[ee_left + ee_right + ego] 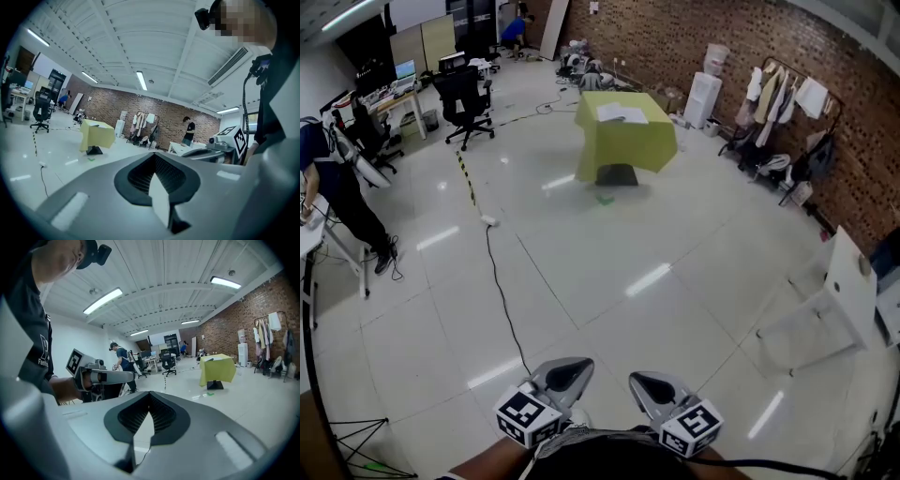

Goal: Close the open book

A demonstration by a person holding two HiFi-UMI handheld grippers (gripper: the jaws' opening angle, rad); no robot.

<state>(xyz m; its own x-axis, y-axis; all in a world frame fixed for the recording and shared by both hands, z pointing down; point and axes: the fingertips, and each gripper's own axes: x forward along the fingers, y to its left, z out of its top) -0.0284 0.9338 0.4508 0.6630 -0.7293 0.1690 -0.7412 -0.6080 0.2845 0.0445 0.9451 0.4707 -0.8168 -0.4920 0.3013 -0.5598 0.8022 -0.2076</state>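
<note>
head view looks steeply down over a wide pale tiled floor (609, 253). the left gripper (569, 374) and the right gripper (649, 385) sit side by side at the bottom edge, close to the person's body, each with its marker cube behind it. they are near one another but not touching, and both point out across the room.

left gripper view shows its jaws closed, the dark ribbed pads meeting along the centre line with nothing between them. right gripper view shows the same: jaws together and empty. each of these views also catches the other gripper off to one side, held level in a hand.

the open book (622, 114) lies flat on top of the bench (623, 145), which is draped in a yellow-green cloth that hangs down over its sides. the bench stands on a dark base far across the floor, well apart from both grippers, and its pages show as a pale patch on the cloth. a small green scrap (606, 198) lies on the floor just in front of the base.

a black cable (502, 300) runs over the tiles from near the grippers toward a black office chair (467, 101). a person (333, 187) stands by a desk at the left edge. a clothes rack (780, 103) stands along the brick wall (694, 42) on the right, and a white panel (848, 286) leans nearer by.
</note>
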